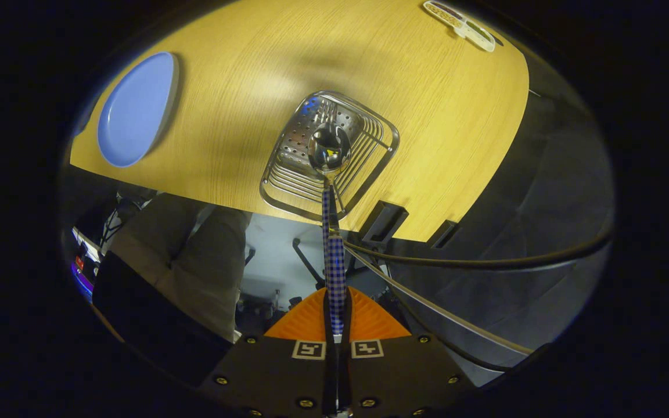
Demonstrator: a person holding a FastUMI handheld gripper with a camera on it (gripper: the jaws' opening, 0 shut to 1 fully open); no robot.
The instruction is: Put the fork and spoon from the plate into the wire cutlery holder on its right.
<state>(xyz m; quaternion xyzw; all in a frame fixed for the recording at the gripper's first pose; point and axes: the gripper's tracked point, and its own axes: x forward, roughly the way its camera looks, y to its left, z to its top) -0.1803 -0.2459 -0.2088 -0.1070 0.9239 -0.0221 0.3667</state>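
The gripper (335, 302) is clamped on the checked handle of the spoon (330, 174), its 2 fingers pressed in from either side. The spoon's long axis runs straight out along the fingers, bowl leading, and the bowl sits in line with the open mouth of the wire cutlery holder (288, 191), which stands on the wooden table (241, 93) directly ahead. Whether the bowl is already inside the rim or hovering just above it is hard to tell through this lens.

The plate (136, 110) lies well apart to the holder's other side and looks bare; the fork is probably already in the holder, though I cannot pick it out.

The coming move likely turns on keeping the handle in line with the opening while easing the spoon forward, then letting go.
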